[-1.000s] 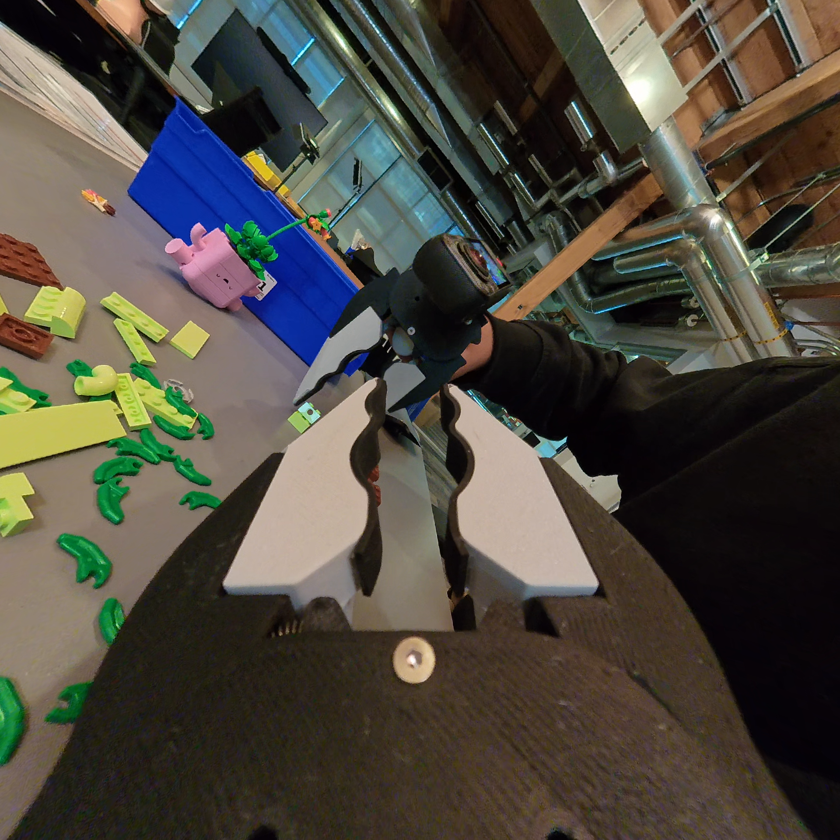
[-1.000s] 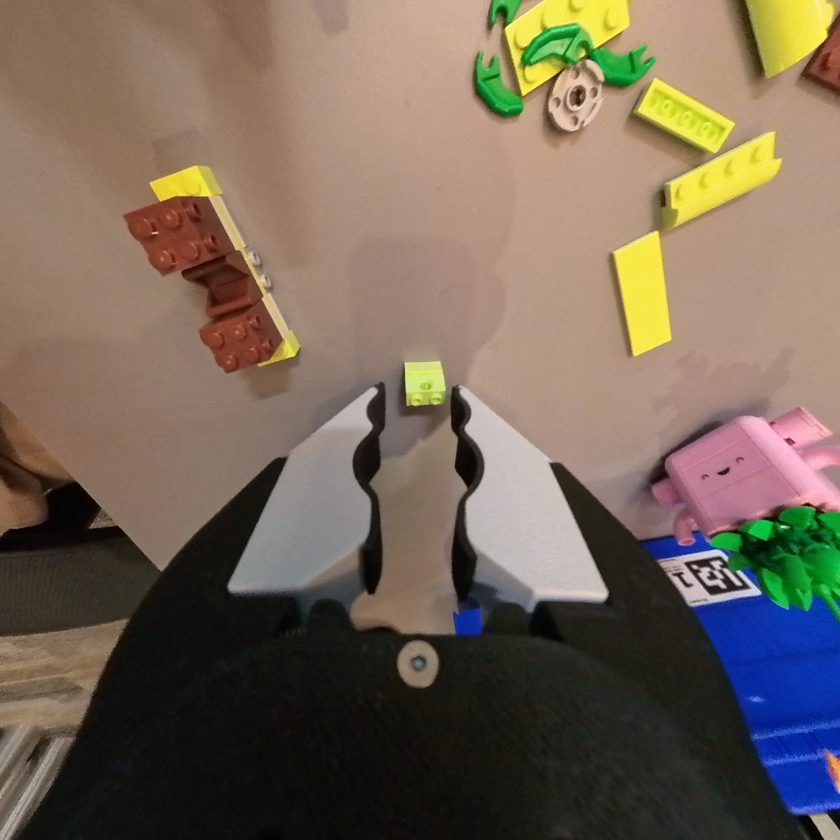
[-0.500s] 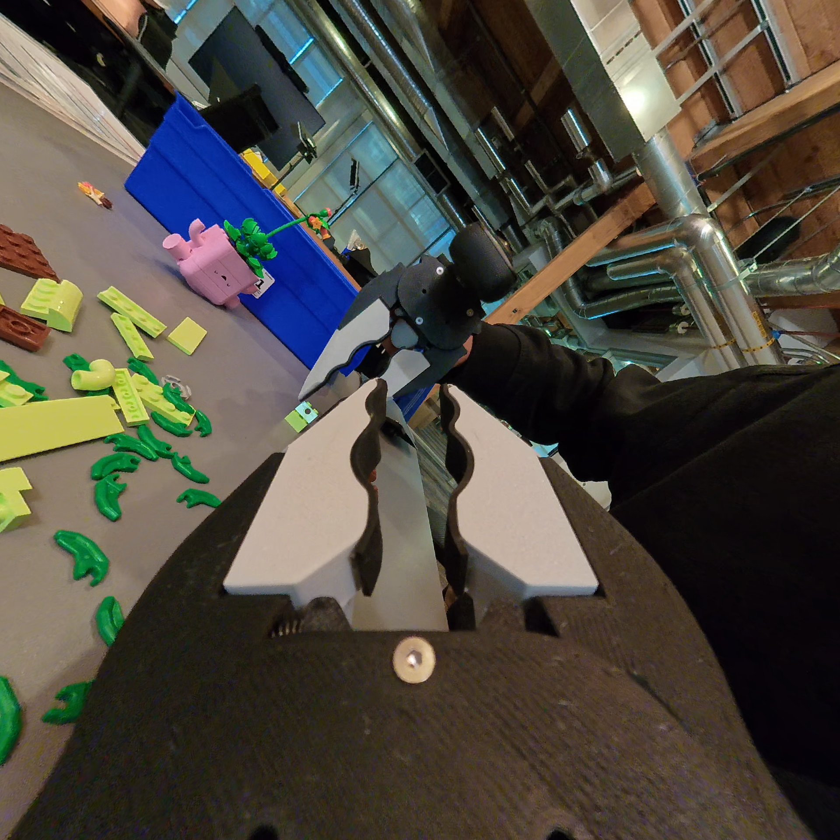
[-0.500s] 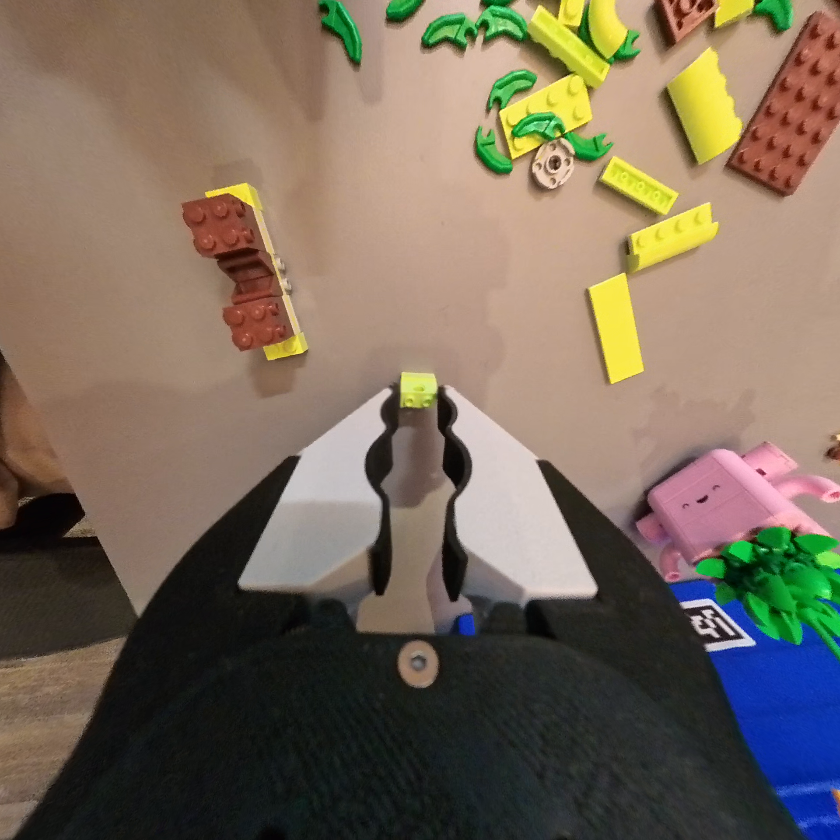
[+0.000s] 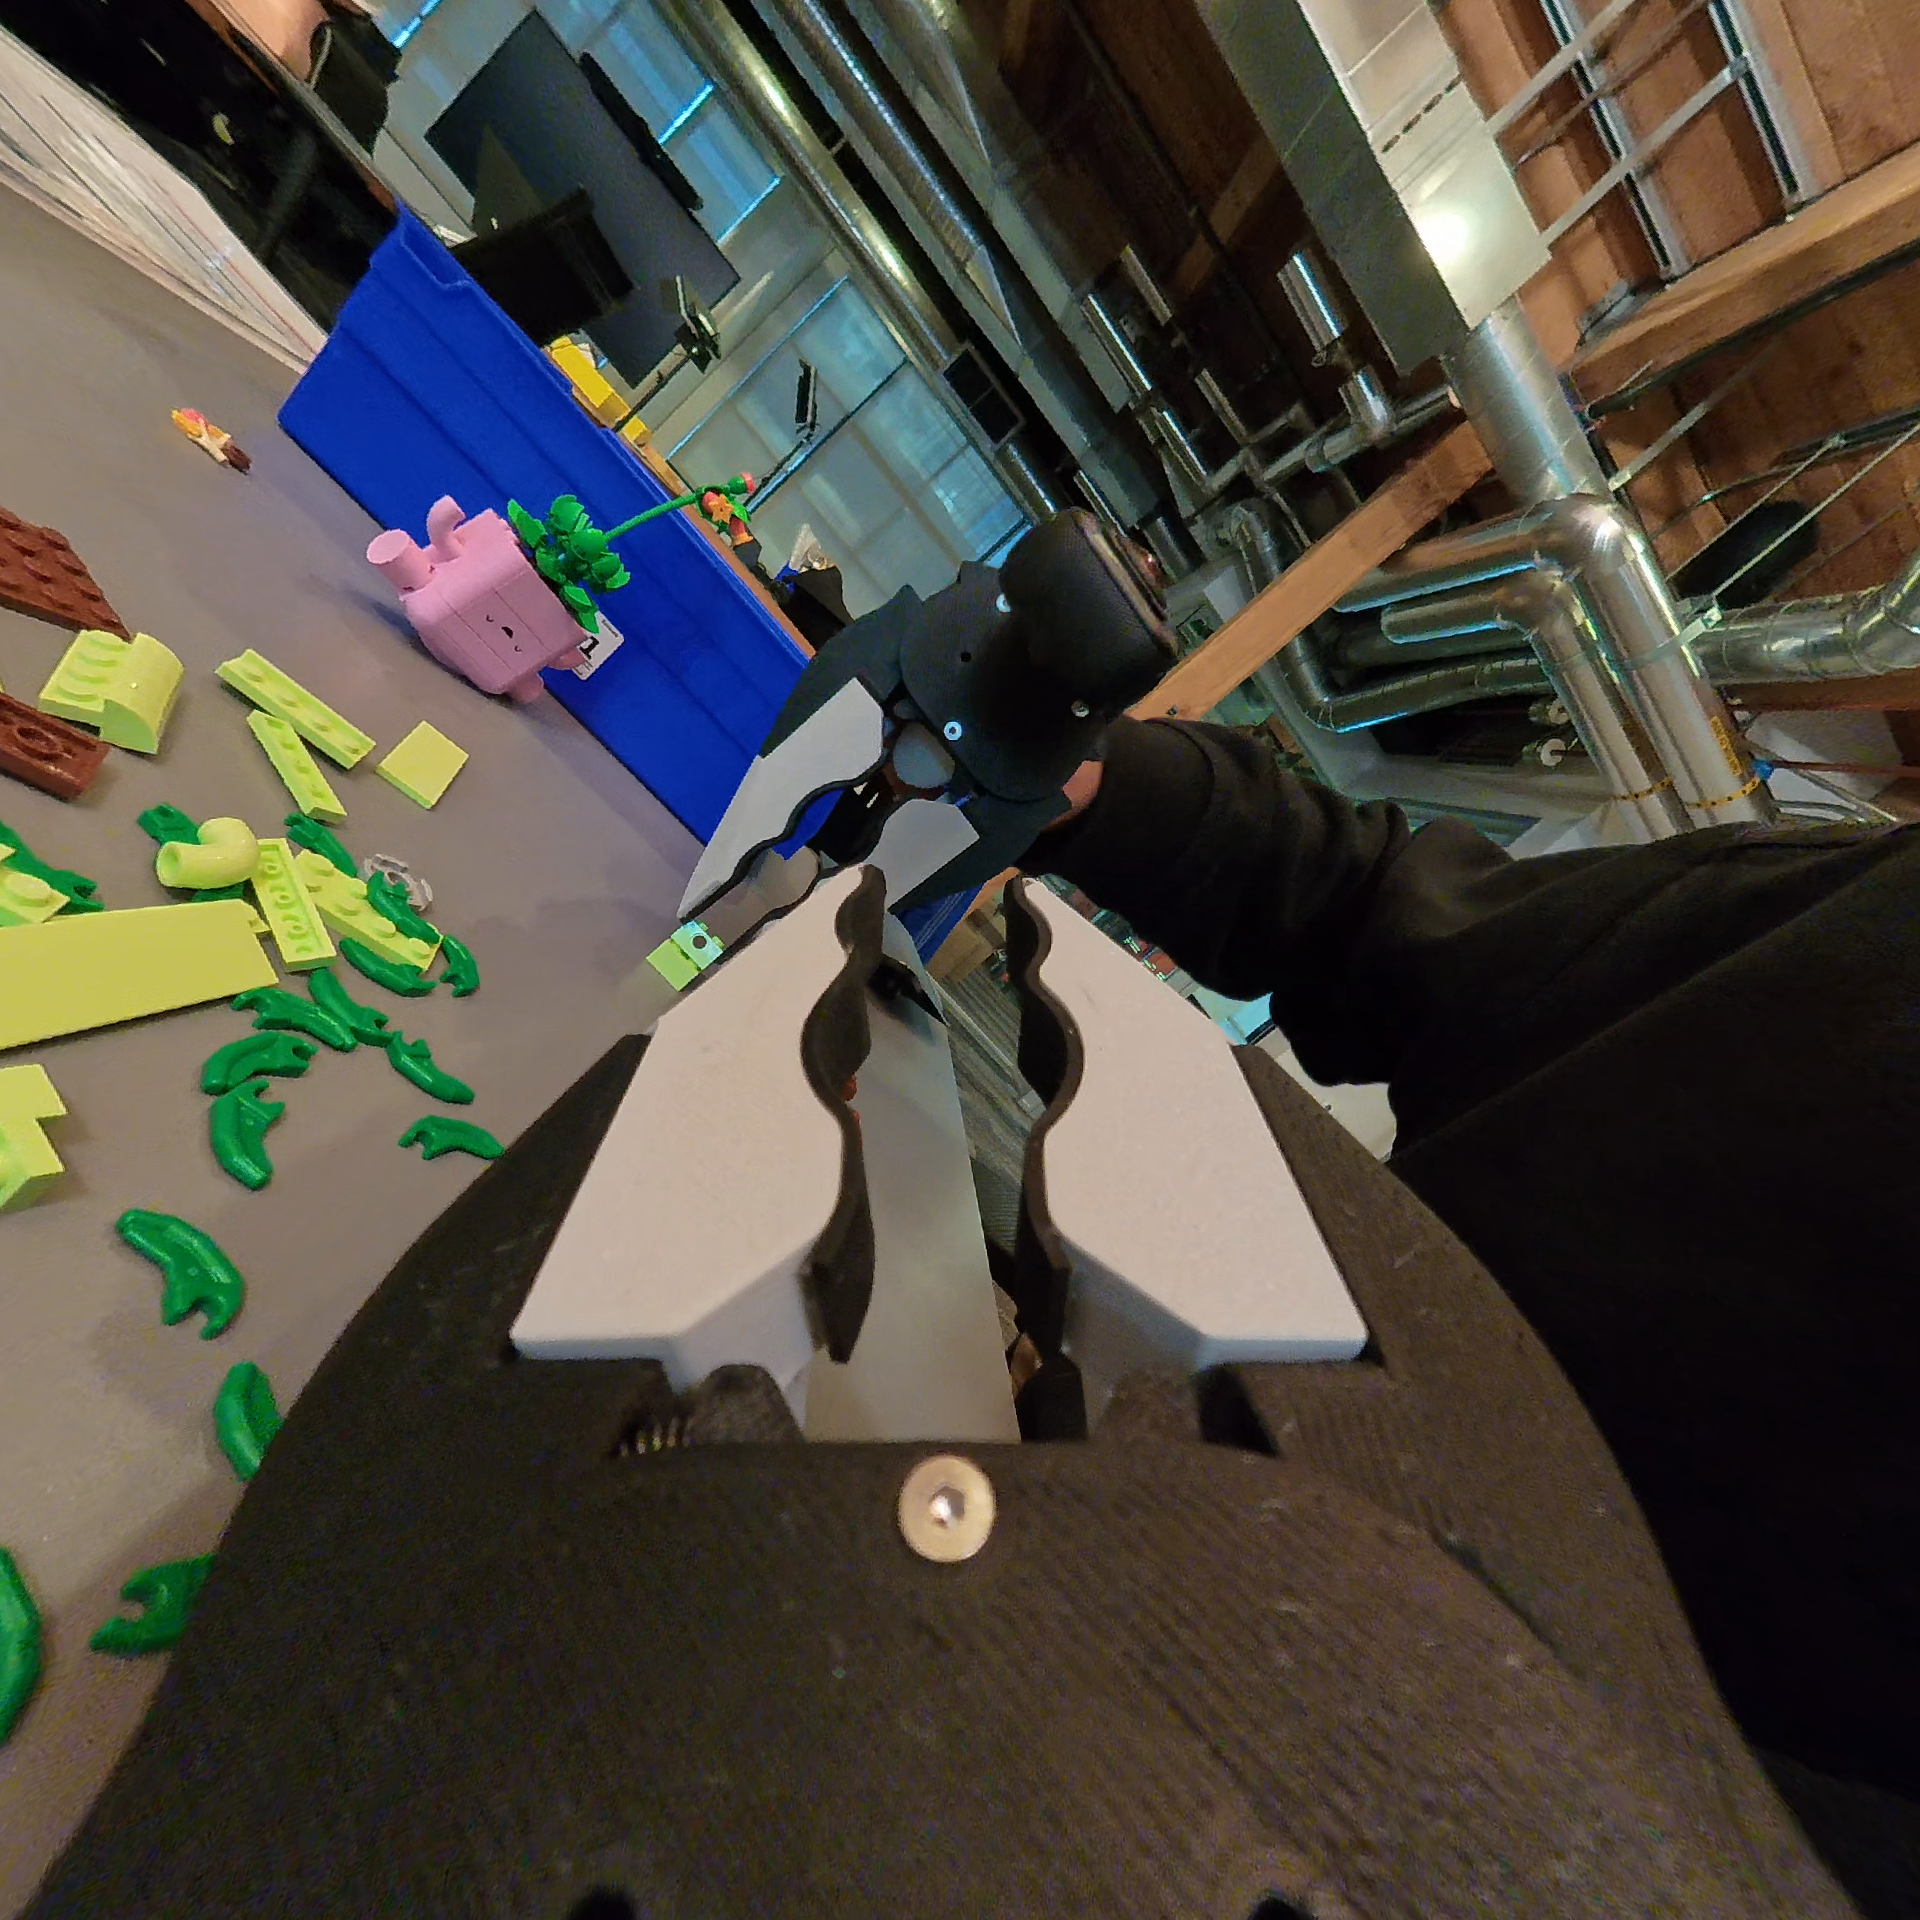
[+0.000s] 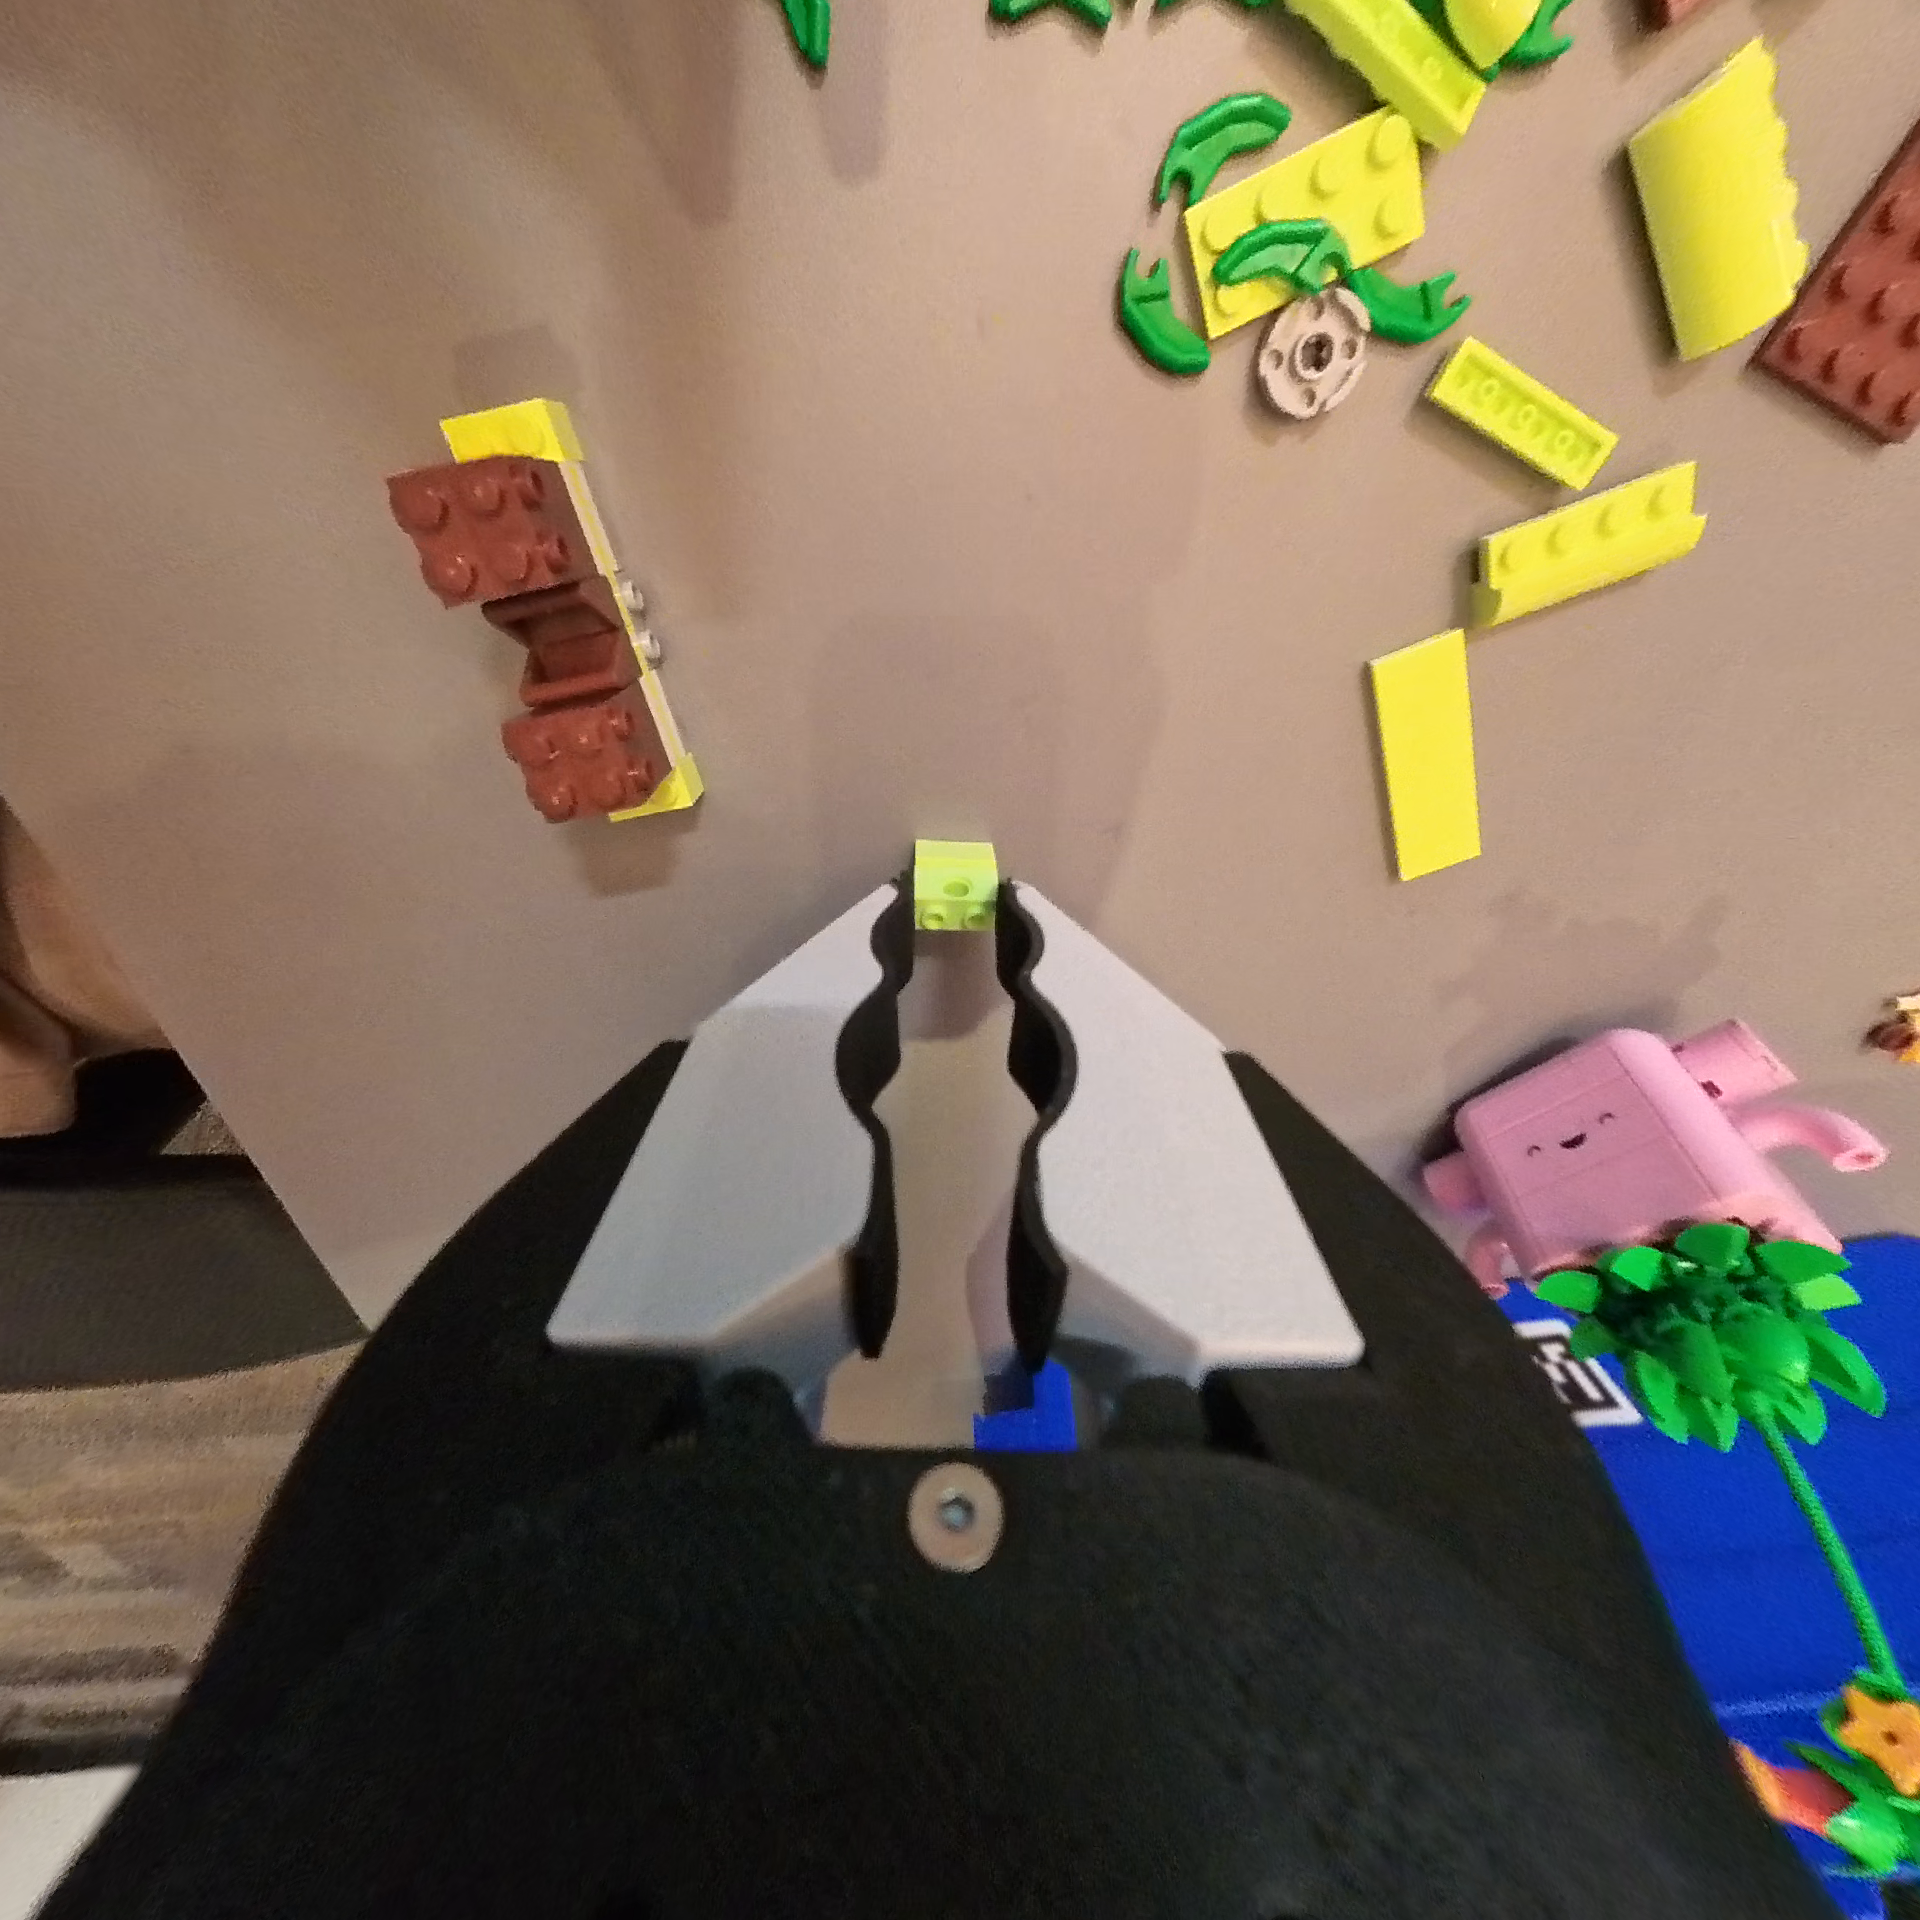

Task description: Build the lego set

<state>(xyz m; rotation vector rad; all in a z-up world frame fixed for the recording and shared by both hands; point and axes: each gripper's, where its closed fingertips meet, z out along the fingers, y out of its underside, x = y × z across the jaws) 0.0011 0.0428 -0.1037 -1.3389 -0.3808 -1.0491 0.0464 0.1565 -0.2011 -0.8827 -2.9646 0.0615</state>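
My right gripper (image 6: 954, 889) is shut on a small lime brick (image 6: 954, 896), held at the very fingertips at or just above the grey table (image 6: 935, 468). A brown-and-yellow brick assembly (image 6: 540, 623) lies to its left. In the left wrist view the right gripper (image 5: 727, 883) is ahead, held by a black-sleeved arm, with the lime brick (image 5: 681, 951) at its tip. My left gripper (image 5: 940, 883) is open and empty, raised at the table's edge and pointing at the right gripper.
Loose lime plates and tiles (image 6: 1423, 753), green leaf pieces (image 5: 249, 1127), a brown plate (image 6: 1849, 312) and a grey round piece (image 6: 1314, 353) are scattered on the table. A pink figure with a green plant (image 6: 1621, 1153) leans against a blue bin (image 6: 1766, 1558). The table edge (image 6: 239, 1195) is at lower left. My hands' fingertips stand some 15 centimeters from each other.
My right gripper went from open around the small lime brick to shut on it, and has barely moved since. My left gripper stayed open and nearly still.
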